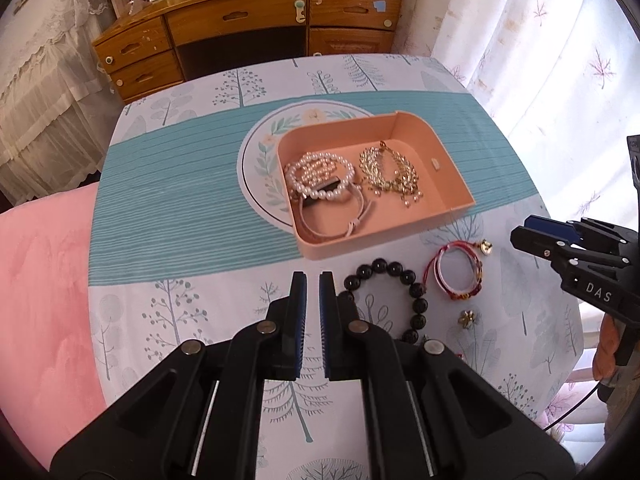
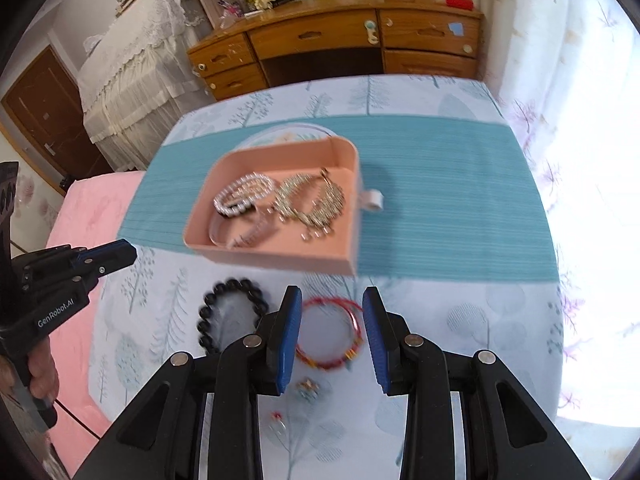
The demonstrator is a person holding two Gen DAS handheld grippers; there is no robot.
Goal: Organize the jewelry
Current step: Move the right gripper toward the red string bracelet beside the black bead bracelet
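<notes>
A pink tray [image 1: 360,246] [image 2: 280,258] sits mid-table and holds a pearl bracelet [image 1: 320,176], a gold necklace [image 1: 394,176] and a pale band [image 1: 332,220]. In front of it on the cloth lie a black bead bracelet [image 1: 418,290] [image 2: 208,312], a red string bracelet [image 1: 438,276] [image 2: 324,362] and a small gold flower piece [image 1: 466,318] [image 2: 308,390]. My left gripper [image 1: 313,280] is shut and empty, hovering just left of the black beads. Above the red bracelet my right gripper [image 2: 332,294] is open, and the bracelet shows on the cloth between its fingers, untouched.
The table wears a tree-print cloth with a teal band [image 1: 180,200]. A wooden desk [image 1: 240,24] stands behind it, pink bedding [image 1: 40,300] lies to the left and curtains [image 1: 540,60] hang on the right. A tiny red piece [image 2: 276,418] lies near the front edge.
</notes>
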